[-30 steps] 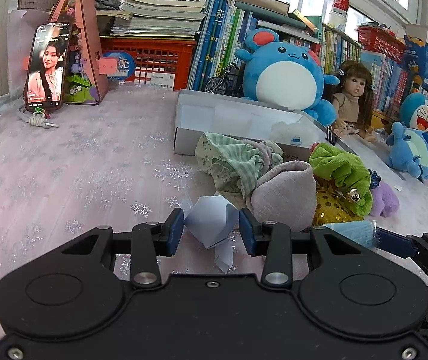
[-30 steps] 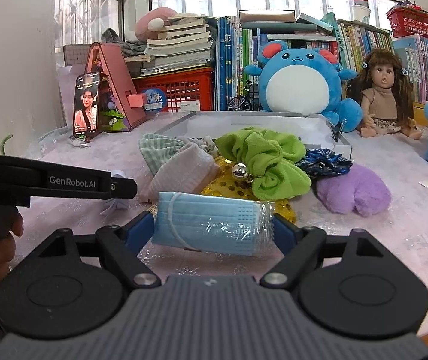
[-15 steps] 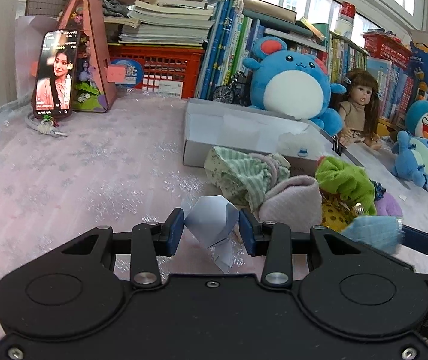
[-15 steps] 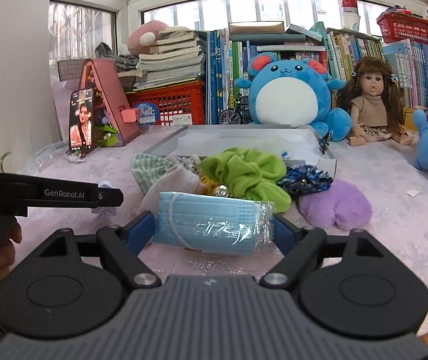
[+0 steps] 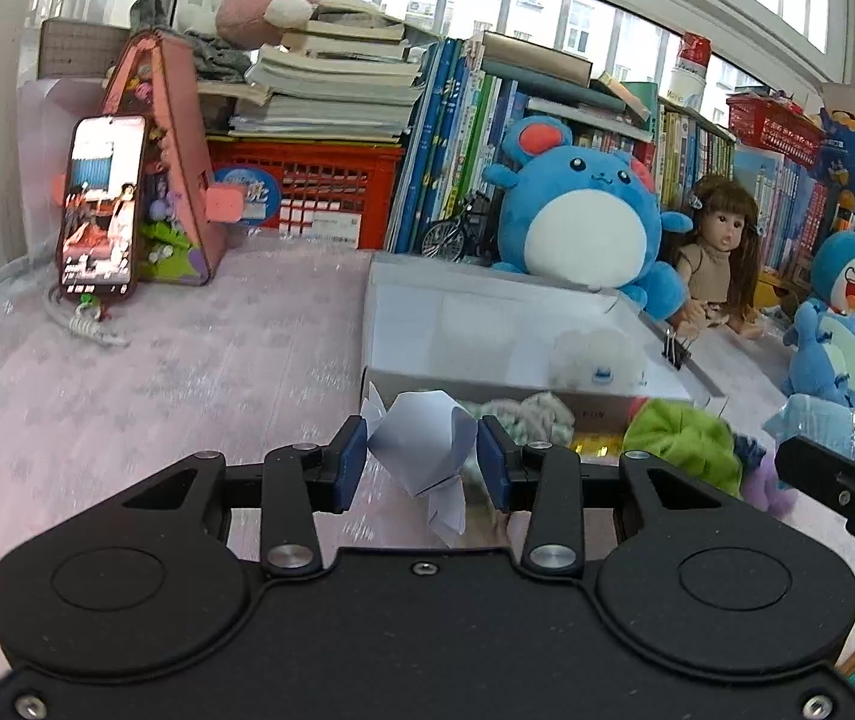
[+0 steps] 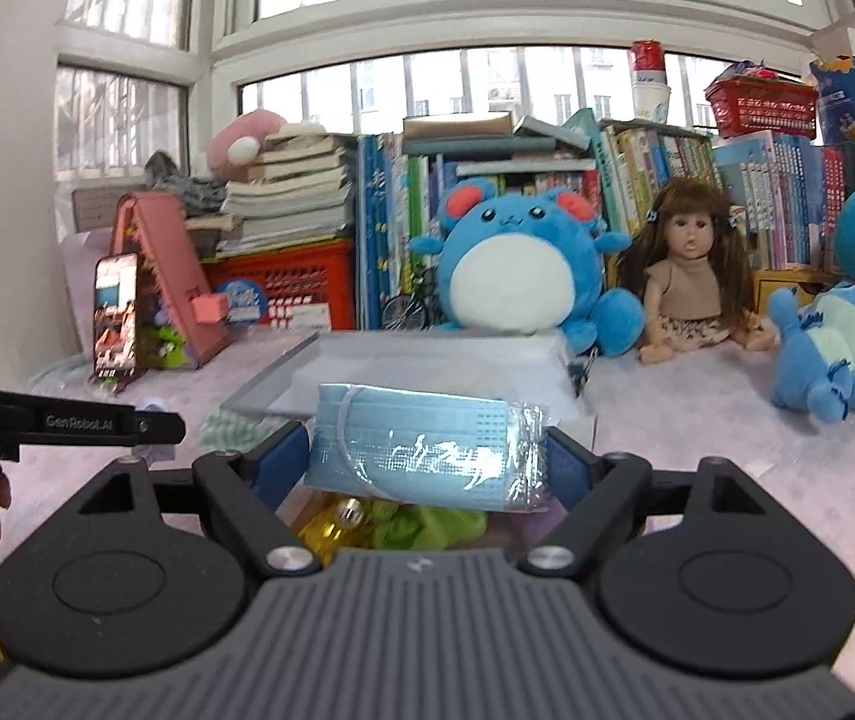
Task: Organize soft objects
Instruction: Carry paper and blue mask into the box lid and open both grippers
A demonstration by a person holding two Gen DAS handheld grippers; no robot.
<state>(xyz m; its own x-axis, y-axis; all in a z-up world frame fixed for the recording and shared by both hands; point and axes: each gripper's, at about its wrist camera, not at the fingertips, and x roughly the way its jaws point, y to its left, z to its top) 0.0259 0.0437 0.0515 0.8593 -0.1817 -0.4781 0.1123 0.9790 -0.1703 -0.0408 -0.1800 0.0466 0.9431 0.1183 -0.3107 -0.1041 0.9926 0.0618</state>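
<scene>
1. Left gripper (image 5: pixel 421 465): clamped on folded pale-blue paper (image 5: pixel 421 447), now lifted off the pink tablecloth (image 5: pixel 187 372), level with the white box (image 5: pixel 487 312).
2. Right gripper (image 6: pixel 427 462): gripping wrapped blue face masks (image 6: pixel 427 450) by both ends, raised higher than a second ago.
3. Below: green scrunchie (image 6: pixel 427 525) and gold pouch (image 6: pixel 331 525), now largely hidden under the masks.

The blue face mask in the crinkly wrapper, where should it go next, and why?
Probably forward over the shallow white box just ahead. The right gripper holds the wrapped blue face mask clear above the leftover green and yellow soft things, and the box sits open.
</scene>
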